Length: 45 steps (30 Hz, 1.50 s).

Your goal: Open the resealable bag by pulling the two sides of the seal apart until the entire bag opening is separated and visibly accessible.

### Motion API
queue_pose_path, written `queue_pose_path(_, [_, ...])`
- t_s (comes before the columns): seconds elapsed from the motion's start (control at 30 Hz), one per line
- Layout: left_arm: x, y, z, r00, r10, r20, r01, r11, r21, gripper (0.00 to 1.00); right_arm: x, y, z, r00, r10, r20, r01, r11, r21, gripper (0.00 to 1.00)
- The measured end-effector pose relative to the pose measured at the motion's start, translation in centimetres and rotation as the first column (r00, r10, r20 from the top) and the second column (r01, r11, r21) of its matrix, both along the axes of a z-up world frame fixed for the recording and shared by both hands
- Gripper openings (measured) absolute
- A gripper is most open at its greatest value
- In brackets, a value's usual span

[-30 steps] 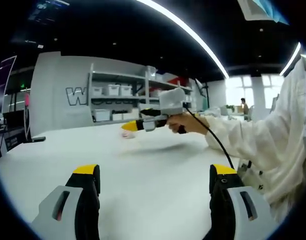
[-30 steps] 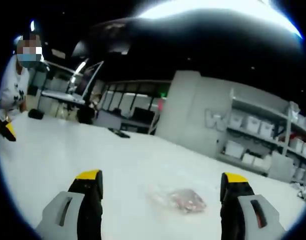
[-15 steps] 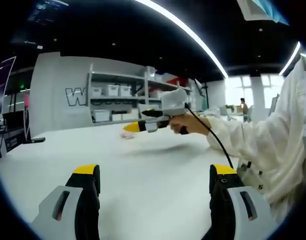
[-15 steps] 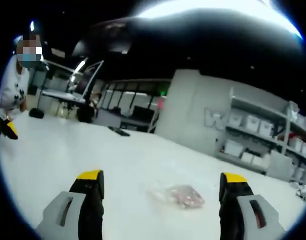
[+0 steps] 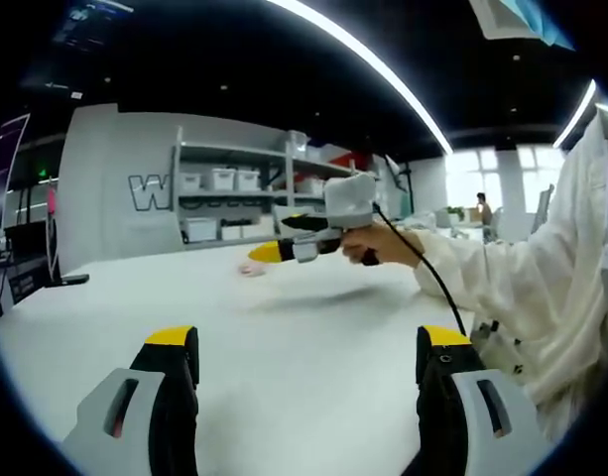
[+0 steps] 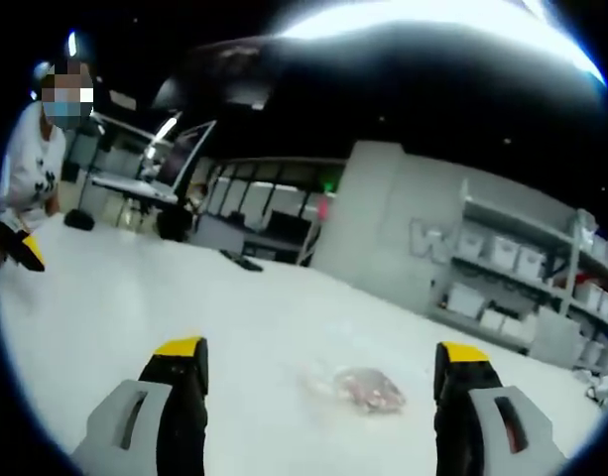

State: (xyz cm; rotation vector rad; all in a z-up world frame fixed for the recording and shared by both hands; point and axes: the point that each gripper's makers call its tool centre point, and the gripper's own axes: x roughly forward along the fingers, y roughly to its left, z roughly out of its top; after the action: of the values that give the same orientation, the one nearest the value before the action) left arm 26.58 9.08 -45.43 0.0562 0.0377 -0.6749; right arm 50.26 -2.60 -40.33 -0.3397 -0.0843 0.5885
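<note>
Approaching the bag [image 6: 361, 387] at lower centre, we hold both grippers [image 5: 308, 382] [image 6: 318, 382] wide open, empty; next, pinch its seal.

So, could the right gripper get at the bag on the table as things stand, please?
Probably yes: the bag lies flat on the table ahead of the right gripper, between its open fingers, with nothing in between.

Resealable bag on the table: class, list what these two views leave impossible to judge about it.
- Seal state: in the right gripper view the resealable bag is blurred, so shut or parted cannot be told.
- Contents: a reddish smear there, nothing more.
- In the left gripper view the bag is tiny and far, beside the right gripper.
</note>
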Motion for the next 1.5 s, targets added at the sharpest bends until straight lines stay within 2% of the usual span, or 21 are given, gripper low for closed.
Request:
queue_pose_path(0.17, [0.0, 0.0, 0.0, 1.000, 0.000, 0.000, 0.000, 1.000, 0.001, 0.90, -0.5, -0.2, 0.0, 1.000, 0.000, 0.007, 0.000, 1.000, -0.008, 0.92])
queue_pose_path(0.23, [0.0, 0.0, 0.0, 1.000, -0.001, 0.001, 0.001, 1.000, 0.000, 0.90, -0.9, -0.4, 0.0, 1.000, 0.005, 0.011, -0.005, 1.000, 0.011, 0.90])
queue_pose_path(0.5, [0.0, 0.0, 0.0, 1.000, 0.004, 0.002, -0.004, 1.000, 0.002, 0.90, -2.2, -0.5, 0.6, 0.999, 0.011, 0.039, -0.012, 1.000, 0.015, 0.92])
queue_pose_path(0.83, [-0.1, -0.2, -0.1, 1.000, 0.003, 0.000, -0.003, 1.000, 0.010, 0.90, -2.9, -0.7, 1.0, 0.999, 0.024, 0.037, -0.025, 0.999, 0.029, 0.90])
queue_pose_path(1.1, [-0.1, -0.3, -0.1, 1.000, 0.001, 0.001, -0.001, 1.000, 0.007, 0.90, -3.6, -1.6, -0.1, 1.000, 0.004, 0.028, -0.004, 1.000, 0.017, 0.88])
queue_pose_path(1.5, [0.0, 0.0, -0.3, 1.000, 0.007, 0.000, -0.007, 1.000, 0.008, 0.90, -4.8, -2.3, 0.0, 0.999, -0.003, 0.033, 0.002, 0.999, 0.036, 0.87])
